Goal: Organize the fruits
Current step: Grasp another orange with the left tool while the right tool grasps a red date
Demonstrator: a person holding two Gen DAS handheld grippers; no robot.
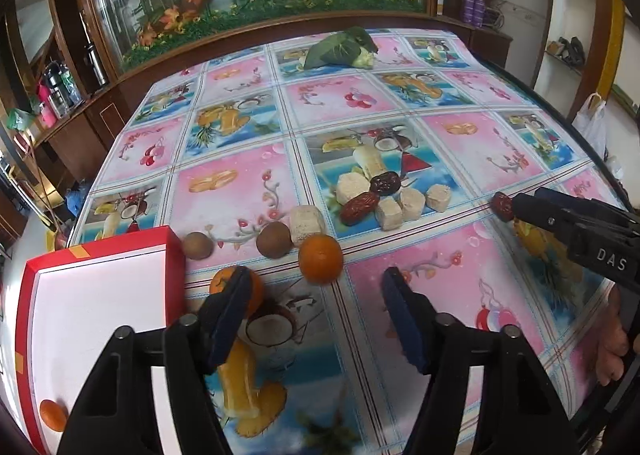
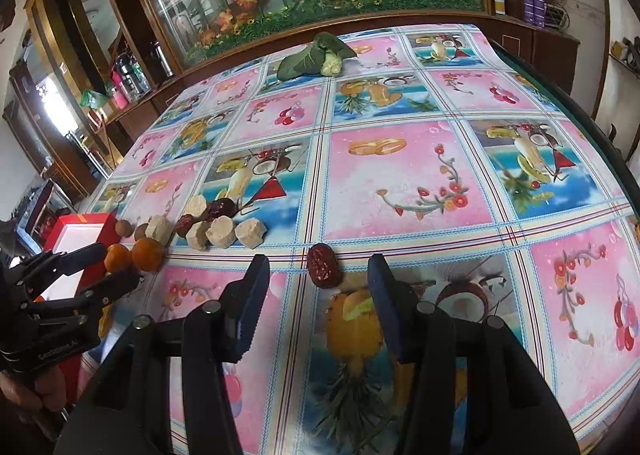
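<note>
The right tool point(image 2: 318, 311) stands wide, its blue-padded fingers point(image 2: 252, 307) apart on either side of a wrinkled dark-red date point(image 2: 323, 265) lying loose on the bench point(image 2: 408, 191) under its pink fruit-print cloth. The left tool point(image 1: 316, 319) is wide too — one finger in front of a round orange mandarin point(image 1: 256, 289), a second mandarin point(image 1: 321, 259) just beyond. Further out lie two brown round fruits point(image 1: 273, 239), beige cubes point(image 1: 390, 213) and dates, with a red-rimmed white box point(image 1: 96, 307) at the left holding one orange fruit point(image 1: 53, 415).
</note>
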